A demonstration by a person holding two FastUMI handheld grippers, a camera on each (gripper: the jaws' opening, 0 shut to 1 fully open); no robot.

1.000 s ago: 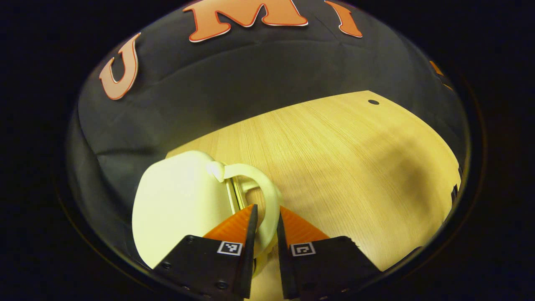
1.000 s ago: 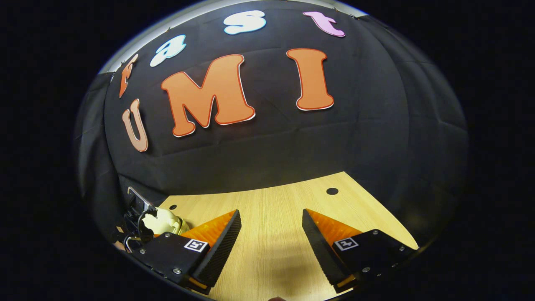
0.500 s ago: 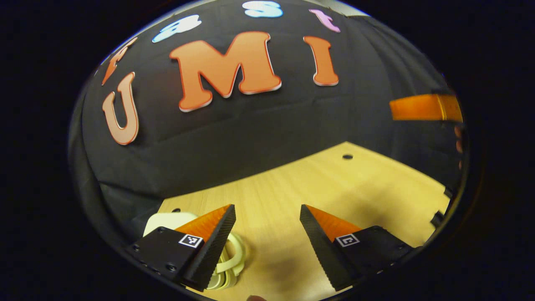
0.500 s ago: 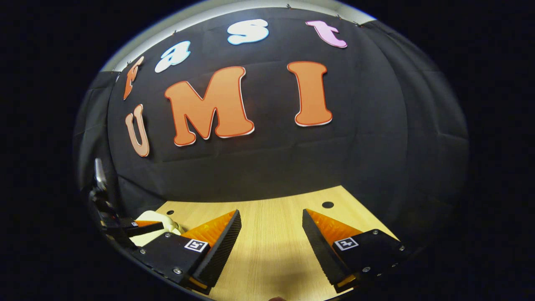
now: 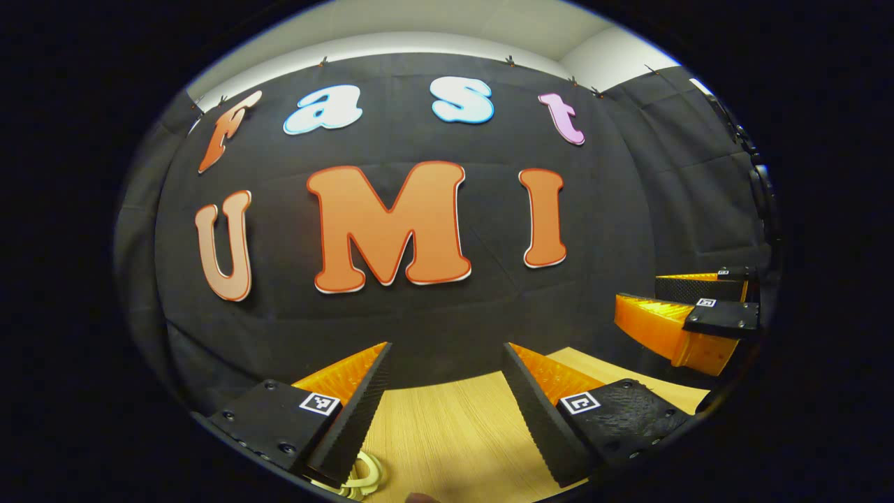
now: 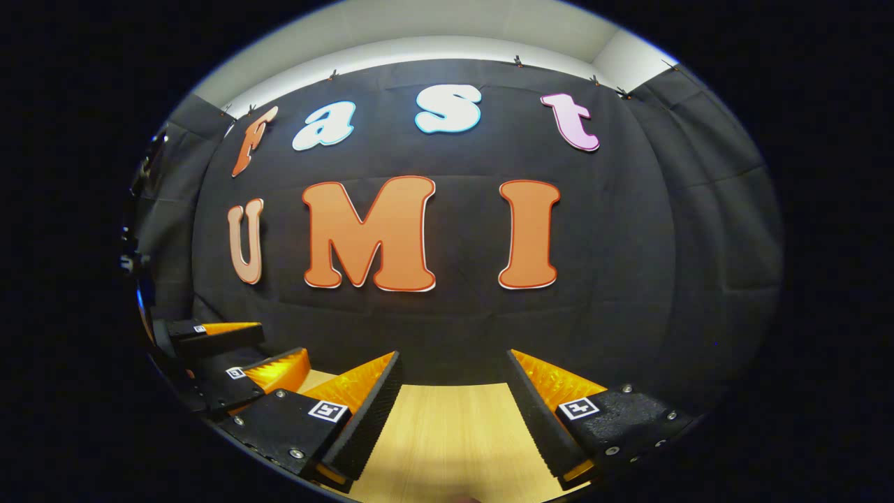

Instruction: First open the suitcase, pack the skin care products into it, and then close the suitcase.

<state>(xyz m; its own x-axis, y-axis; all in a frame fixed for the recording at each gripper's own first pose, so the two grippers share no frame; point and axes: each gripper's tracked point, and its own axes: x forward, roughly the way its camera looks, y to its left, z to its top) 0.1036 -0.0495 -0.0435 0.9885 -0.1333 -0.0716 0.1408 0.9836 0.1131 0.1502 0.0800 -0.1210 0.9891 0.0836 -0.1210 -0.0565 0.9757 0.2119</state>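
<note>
Hovering, both tools [image 5: 447,367] [image 6: 454,374] gape over table [image 5: 447,433].

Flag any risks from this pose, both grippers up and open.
Left gripper is open with the cream suitcase handle just under its left finger; a careless move might snag it. Right gripper, also open, hangs close beside the left, so they could collide over the light wooden table.

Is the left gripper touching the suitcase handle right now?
Apart. The left gripper view shows the left gripper open over the table, the suitcase handle low beside one finger, not between them.
</note>
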